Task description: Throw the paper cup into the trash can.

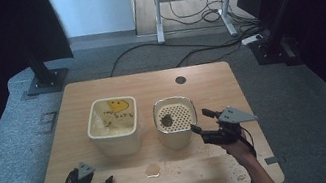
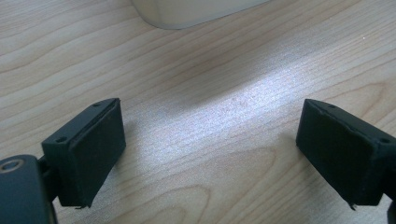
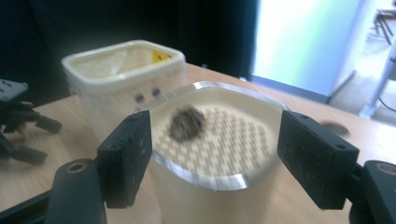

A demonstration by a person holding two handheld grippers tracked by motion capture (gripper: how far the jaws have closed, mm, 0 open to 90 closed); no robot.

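Note:
Two cream containers stand mid-table. The left one is an open tub with a yellow patch inside. The right one carries a perforated strainer insert with a dark clump on it. My right gripper hovers open at this container's right side, its jaws wide apart just in front of the metal rim. My left gripper rests low on the table near the front left edge, open, with bare wood between its jaws. A hand holds each gripper.
A small wet spill with crumbs lies on the wooden table in front of the containers. A round cable hole sits at the back. A desk frame and cables stand on the floor beyond.

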